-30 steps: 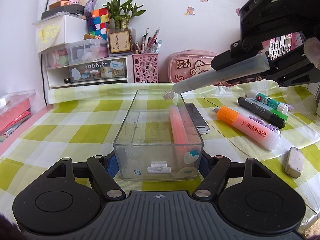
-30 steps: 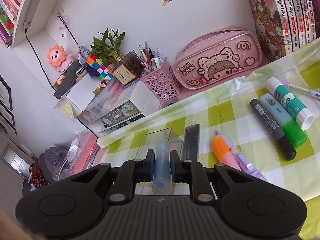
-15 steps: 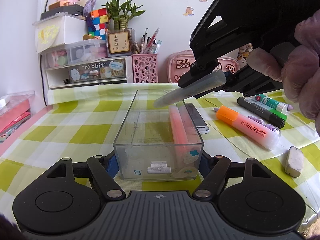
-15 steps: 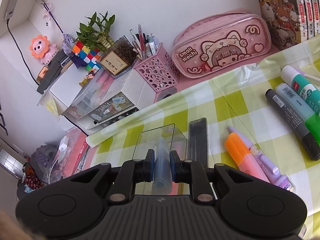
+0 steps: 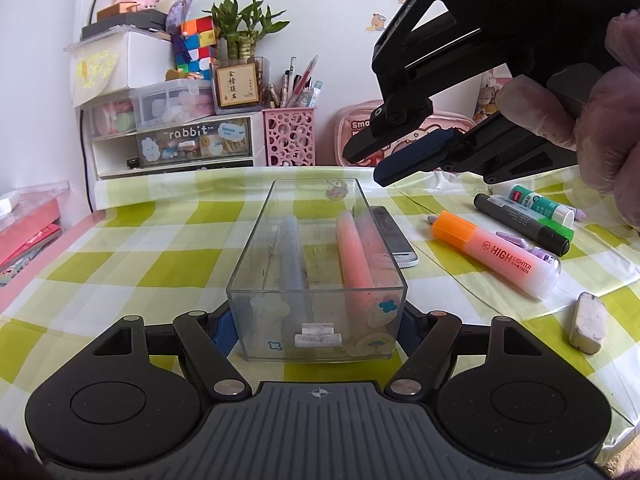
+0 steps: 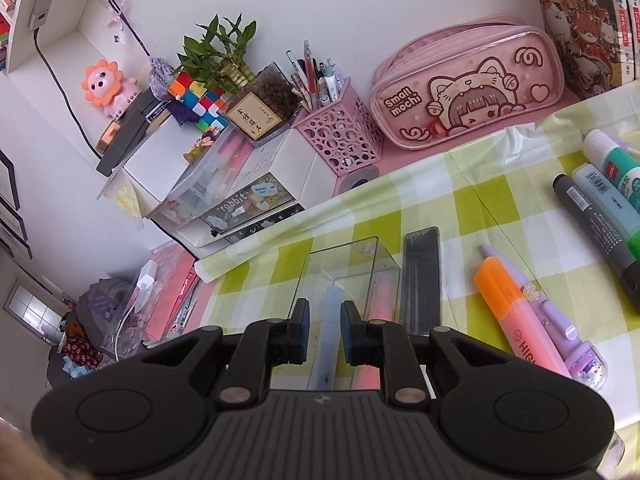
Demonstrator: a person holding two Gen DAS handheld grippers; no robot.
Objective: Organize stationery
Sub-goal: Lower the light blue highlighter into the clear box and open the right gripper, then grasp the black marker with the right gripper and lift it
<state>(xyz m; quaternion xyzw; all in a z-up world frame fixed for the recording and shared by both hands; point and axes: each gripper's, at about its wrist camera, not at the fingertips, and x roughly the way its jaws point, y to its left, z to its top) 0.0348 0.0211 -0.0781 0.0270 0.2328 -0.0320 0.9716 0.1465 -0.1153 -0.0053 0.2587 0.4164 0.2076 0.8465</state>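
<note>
The blue pen (image 5: 291, 252) is seen lying in the box (image 5: 316, 280), long axis running toward frame top. The right gripper (image 6: 324, 334) is spread, empty; the left gripper (image 5: 316, 322) seemingly clasps the box.

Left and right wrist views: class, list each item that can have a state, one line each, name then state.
Clear plastic organizer box: open-topped, upright, clamped at its near end.
Pale blue highlighter: lying inside box, released.
Pink highlighter: lying inside box.
Orange-capped pink highlighter: capped, lying on tablecloth.
Left gripper: shut on box.
Right gripper: open, empty.
</note>
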